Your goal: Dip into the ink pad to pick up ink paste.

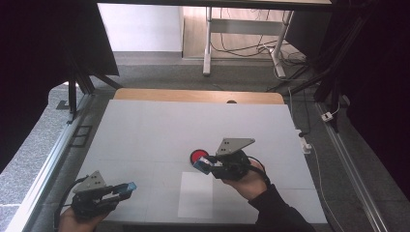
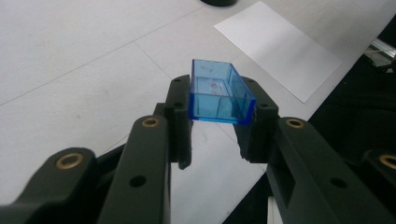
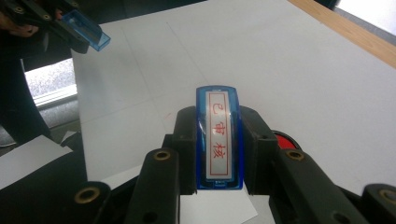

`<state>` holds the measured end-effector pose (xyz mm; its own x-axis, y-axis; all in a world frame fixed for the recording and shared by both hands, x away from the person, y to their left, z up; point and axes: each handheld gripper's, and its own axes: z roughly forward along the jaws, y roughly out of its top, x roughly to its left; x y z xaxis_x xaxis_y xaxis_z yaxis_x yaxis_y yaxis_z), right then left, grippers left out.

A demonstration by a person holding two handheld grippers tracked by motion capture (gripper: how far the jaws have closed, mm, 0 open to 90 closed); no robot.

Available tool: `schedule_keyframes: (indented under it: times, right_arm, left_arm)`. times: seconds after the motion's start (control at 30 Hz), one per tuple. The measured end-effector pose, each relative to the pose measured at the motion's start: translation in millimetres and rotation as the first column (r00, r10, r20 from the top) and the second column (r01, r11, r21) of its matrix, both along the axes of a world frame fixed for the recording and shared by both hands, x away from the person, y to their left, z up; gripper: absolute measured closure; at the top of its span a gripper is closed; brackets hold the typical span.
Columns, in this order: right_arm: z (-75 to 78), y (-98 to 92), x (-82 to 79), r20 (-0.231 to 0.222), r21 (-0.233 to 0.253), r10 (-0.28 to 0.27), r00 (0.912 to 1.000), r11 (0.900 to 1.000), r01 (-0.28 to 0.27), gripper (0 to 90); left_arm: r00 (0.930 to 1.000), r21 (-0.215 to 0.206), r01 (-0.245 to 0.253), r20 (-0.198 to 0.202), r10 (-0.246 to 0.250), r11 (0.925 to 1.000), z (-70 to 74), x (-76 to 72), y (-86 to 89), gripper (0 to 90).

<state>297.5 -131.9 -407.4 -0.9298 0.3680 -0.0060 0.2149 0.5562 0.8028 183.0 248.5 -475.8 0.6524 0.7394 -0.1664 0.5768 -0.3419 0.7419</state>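
The left gripper (image 1: 126, 188), at the near left table edge, is clamped on a clear blue stamp cap (image 2: 220, 93), open side up, held above the white table (image 1: 145, 130). Beyond a white paper sheet (image 1: 195, 194), the right gripper (image 1: 202, 163) grips a blue stamp (image 3: 218, 137) with a red-character label, just beside a red ink pad (image 1: 197, 155) farther back
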Motion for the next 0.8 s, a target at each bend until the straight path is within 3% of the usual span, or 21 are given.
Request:
schedule_keyframes:
  times: [0.8]
  right_arm:
    - [-20.4, 12.3, 42.7, -0.008, -0.056, -0.104, 0.9946, 0.993, 0.103, 70.9]
  left_arm:
    - [1.0, -0.004, -0.002, -0.003, 0.002, 1.0, 0.0, 0.2, 0.8, 68.1]
